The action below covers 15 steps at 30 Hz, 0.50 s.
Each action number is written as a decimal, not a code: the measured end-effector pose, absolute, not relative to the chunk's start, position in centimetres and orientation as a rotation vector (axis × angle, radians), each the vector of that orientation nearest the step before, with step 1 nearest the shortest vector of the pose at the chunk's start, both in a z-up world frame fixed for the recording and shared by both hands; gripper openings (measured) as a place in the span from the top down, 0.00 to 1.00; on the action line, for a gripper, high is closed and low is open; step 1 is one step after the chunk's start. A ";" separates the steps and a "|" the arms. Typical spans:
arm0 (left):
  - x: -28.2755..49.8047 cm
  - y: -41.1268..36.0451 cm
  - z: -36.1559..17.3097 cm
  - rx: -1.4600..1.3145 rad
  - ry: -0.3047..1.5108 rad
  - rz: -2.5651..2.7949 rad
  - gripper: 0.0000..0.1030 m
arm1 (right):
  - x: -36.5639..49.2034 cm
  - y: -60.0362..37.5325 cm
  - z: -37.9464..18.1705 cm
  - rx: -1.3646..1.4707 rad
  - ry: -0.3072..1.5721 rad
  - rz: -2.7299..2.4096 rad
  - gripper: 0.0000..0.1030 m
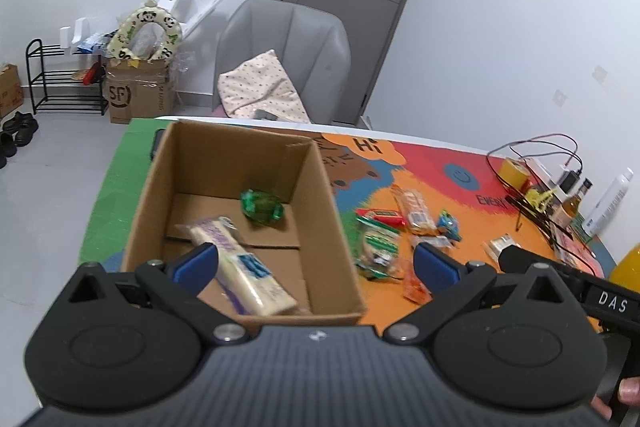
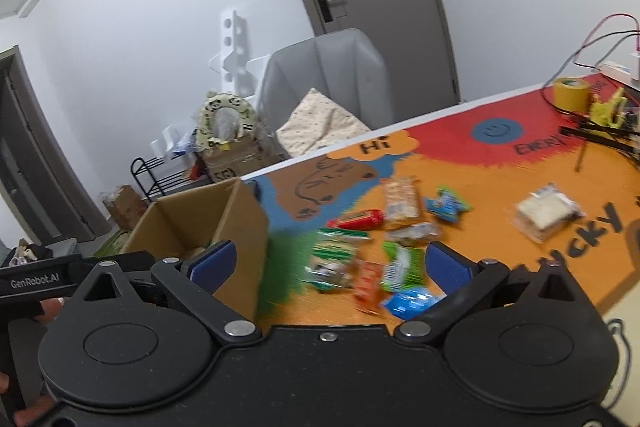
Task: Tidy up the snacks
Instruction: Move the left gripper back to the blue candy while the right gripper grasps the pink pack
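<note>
cardboard box holds two snacks already; both claws, left claw and right claw, spread wide, empty. next: lower right over green packet, pinch mid-pack, lift clear of neighbours.

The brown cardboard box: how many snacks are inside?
2 in the brown cardboard box: a long pale wrapped bar near the front, a green wrapped sweet farther back. Others may be hidden.

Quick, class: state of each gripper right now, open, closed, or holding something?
Left gripper: open, holding nothing, above the cardboard box.
Right gripper: open, holding nothing, above the snack packets.
</note>
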State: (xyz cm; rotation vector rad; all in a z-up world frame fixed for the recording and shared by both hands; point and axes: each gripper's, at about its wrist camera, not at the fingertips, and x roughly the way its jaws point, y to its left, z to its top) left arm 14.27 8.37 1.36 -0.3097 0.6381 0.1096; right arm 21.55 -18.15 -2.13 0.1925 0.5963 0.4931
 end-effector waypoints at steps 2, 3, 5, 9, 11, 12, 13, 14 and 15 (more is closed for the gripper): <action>14.4 7.7 1.4 -0.308 0.644 0.107 0.00 | 21.4 -19.0 -2.2 0.189 0.598 0.479 0.00; 14.4 7.4 1.5 -0.307 0.643 0.105 0.00 | 21.3 -19.5 -2.2 0.190 0.599 0.471 0.00; 14.4 6.7 1.8 -0.298 0.642 0.103 0.00 | 21.1 -20.4 -2.2 0.195 0.603 0.456 0.00; 14.3 5.1 2.1 -0.268 0.635 0.091 0.00 | 20.7 -22.1 -2.3 0.205 0.595 0.423 0.00; 14.1 4.4 2.1 -0.258 0.639 0.082 0.00 | 20.7 -23.1 -2.6 0.220 0.596 0.409 0.00; 14.1 4.1 2.1 -0.252 0.642 0.082 0.00 | 20.7 -23.5 -2.8 0.229 0.600 0.404 0.00; 14.1 3.7 2.0 -0.247 0.643 0.083 0.00 | 20.7 -24.0 -2.9 0.235 0.604 0.400 0.00; 14.0 3.4 2.0 -0.241 0.645 0.084 0.00 | 20.7 -24.3 -3.1 0.239 0.606 0.397 0.00; 13.9 3.1 2.0 -0.238 0.648 0.083 0.00 | 20.7 -24.6 -3.2 0.243 0.607 0.391 0.00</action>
